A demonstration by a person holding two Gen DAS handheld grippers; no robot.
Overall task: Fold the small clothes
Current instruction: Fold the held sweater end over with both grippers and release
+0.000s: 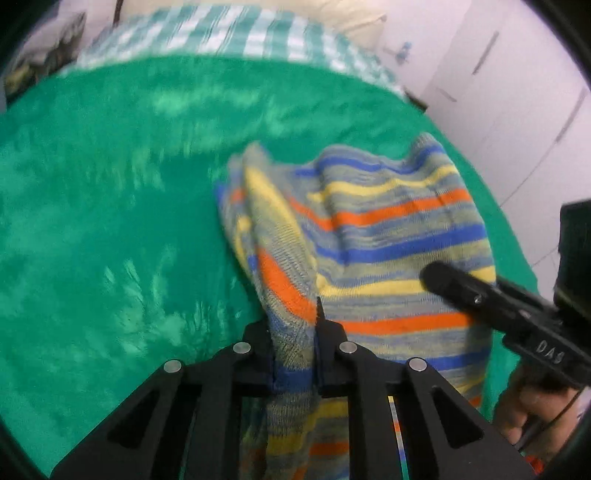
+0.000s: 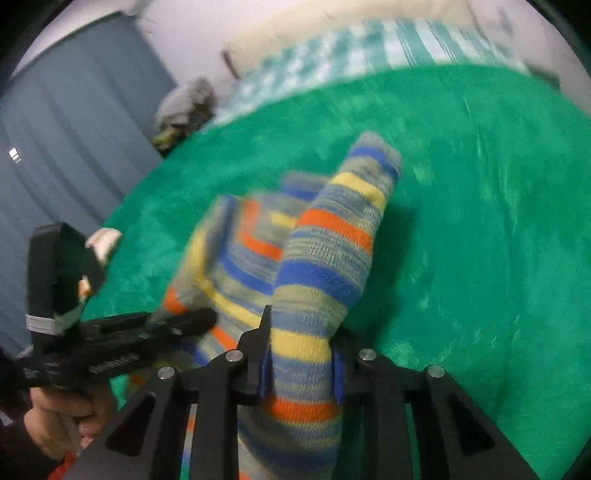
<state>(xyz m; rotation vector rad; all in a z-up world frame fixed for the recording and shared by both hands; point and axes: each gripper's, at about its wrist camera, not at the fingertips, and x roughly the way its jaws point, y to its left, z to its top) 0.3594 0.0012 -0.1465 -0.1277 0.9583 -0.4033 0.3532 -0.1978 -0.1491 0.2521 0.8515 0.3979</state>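
- L gripper (image 1: 293, 354): jaws clamped on a bunched fold of the striped knit garment (image 1: 388, 236) (grey w/ blue, yellow, orange bands).
- R gripper (image 2: 301, 363): jaws closed on another part of the same garment; that part sticks up tube-like past the fingers.
- Garment hangs betw. both grippers, above the green fuzzy blanket (image 1: 110, 221); rest droops, can't tell if it touches.
- Green-white checked cloth (image 1: 221, 33) at blanket's far edge.
- Views partly motion-blurred.
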